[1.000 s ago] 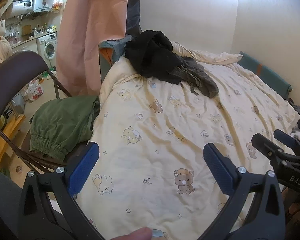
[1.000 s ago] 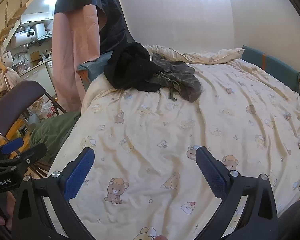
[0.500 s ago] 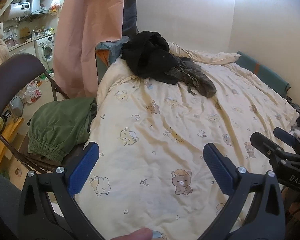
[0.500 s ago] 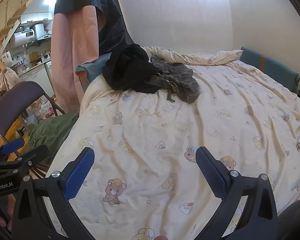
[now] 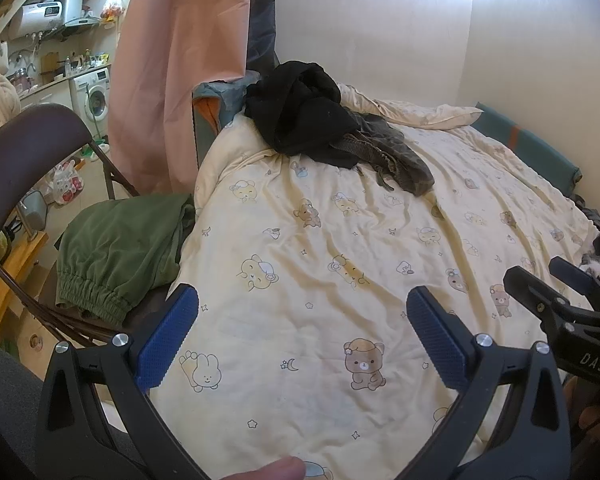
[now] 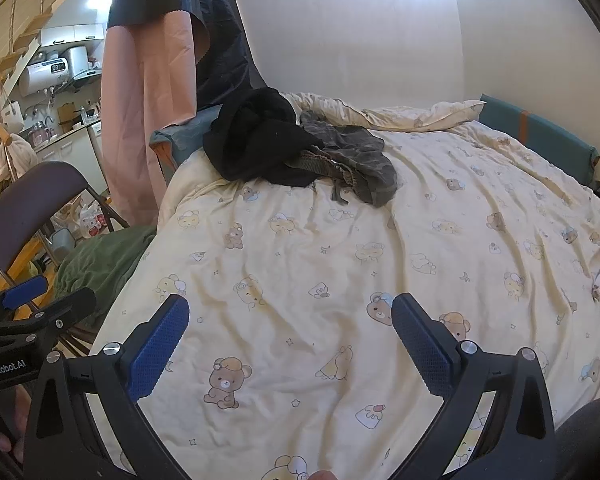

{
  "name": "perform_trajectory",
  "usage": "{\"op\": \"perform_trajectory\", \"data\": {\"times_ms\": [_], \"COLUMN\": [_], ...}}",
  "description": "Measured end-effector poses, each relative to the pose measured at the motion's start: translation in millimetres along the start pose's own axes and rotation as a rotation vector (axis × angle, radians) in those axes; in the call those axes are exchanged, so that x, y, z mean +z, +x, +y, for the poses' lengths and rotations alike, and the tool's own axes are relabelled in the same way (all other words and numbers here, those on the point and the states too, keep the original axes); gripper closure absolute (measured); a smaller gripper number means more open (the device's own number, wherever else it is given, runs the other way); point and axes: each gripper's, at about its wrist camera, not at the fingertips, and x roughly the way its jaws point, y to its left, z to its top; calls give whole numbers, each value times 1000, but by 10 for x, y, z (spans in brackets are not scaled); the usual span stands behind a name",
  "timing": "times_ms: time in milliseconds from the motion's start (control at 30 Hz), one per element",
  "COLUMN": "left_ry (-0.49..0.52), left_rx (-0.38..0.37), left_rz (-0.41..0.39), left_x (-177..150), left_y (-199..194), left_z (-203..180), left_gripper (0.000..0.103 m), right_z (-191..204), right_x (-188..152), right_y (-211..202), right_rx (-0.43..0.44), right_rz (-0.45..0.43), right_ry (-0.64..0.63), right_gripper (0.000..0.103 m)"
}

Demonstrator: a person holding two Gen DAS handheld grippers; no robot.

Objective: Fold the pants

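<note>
Both your grippers, left and right, gape empty over the duvet; the pants lie well beyond them, at its far end.

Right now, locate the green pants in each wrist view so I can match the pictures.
Left wrist: green pants lie at left on the chair seat, beside the bed.
Right wrist: green pants at far left, partly hidden by the duvet edge.
Shared landmark: black clothes pile.
</note>
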Motion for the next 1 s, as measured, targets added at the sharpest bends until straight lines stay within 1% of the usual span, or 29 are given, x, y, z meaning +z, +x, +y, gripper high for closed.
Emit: {"op": "perform_trajectory", "data": {"times_ms": [1000], "left_ry": [-7], "left_rx": [-5], "left_rz": [1], "left_x": [-32], "left_y": [-15], "left_z": [-42], "left_gripper": [0], "right_z": [-14], "right_x": [13], "right_y": [2], "right_rx": [0], "right_rz": [-1], "right_ry": [-2], "right_gripper": [0]}}
